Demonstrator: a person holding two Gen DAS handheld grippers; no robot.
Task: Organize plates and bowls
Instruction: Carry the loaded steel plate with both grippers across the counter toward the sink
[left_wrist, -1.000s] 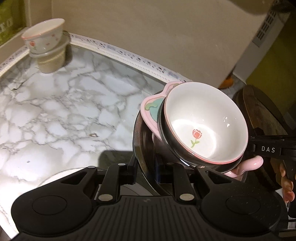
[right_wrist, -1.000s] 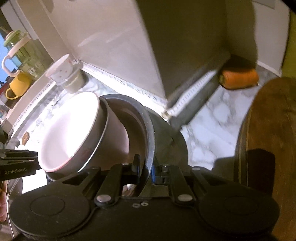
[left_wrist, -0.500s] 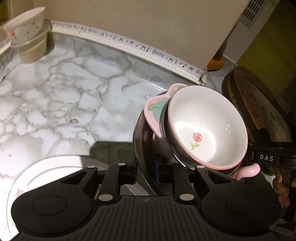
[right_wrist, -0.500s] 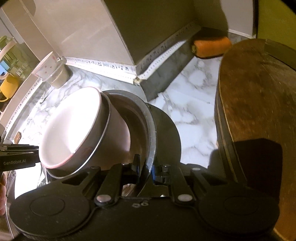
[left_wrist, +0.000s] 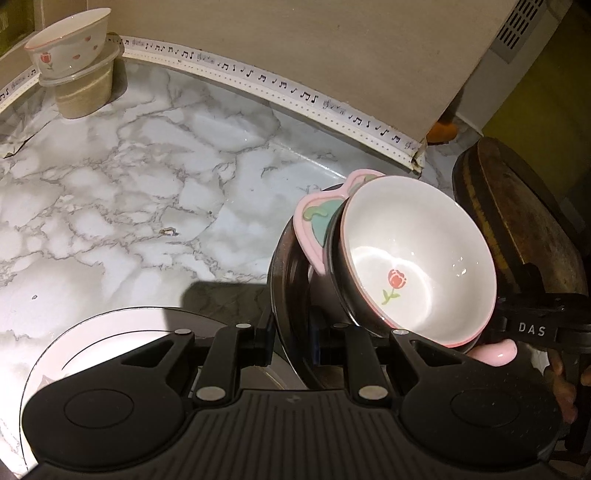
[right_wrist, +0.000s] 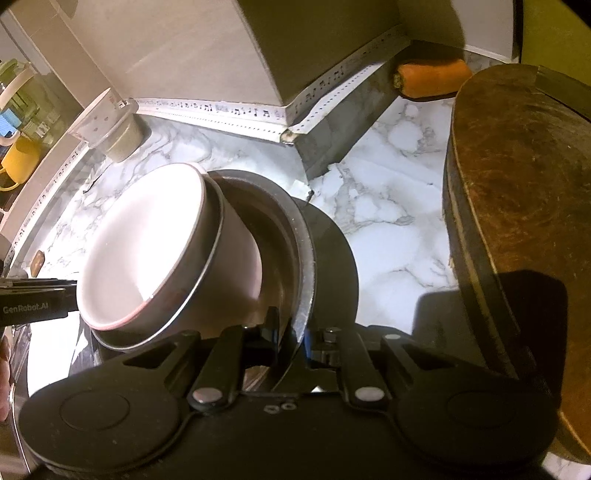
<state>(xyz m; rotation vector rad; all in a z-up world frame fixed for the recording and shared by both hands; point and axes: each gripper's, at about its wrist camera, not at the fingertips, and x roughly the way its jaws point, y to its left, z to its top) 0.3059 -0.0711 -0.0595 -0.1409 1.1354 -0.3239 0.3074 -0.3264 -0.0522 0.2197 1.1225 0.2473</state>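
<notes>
The landmark here is the marble counter (left_wrist: 155, 192), and above it a tilted stack of dishes hangs between two tools; the left gripper (left_wrist: 291, 343) is clamped on the near rim of the wide steel plate (left_wrist: 284, 280) that carries the stack, its jaws nearly together with the thin rim pinched between them; the right gripper (right_wrist: 295, 341) bites the opposite rim of the same plate, jaws likewise close together on the metal edge. Inside the plate sits a pink dish (left_wrist: 314, 236) with a green patch, its handle poking out at the low side; on that leans a dark steel bowl (left_wrist: 341, 288), and nested in it the white tulip bowl (left_wrist: 417, 258), rimmed in pink with a red flower at its bottom; the whole stack slopes toward the left tool. From the right wrist view the white bowl (right_wrist: 147, 243) glares under the light, the steel bowl (right_wrist: 207, 288) ringing it. On the counter directly below the left gripper lies a white plate (left_wrist: 96, 343), partly hidden by the tool body; at the counter's far corner, against the music-note trim (left_wrist: 258, 79), a second tulip bowl (left_wrist: 68, 46) rests on a lidded plastic tub (left_wrist: 85, 92); a dark wooden board (right_wrist: 524, 206) lies over the counter's right side, and an orange carrot (right_wrist: 432, 79) rests at the back wall beyond it.
</notes>
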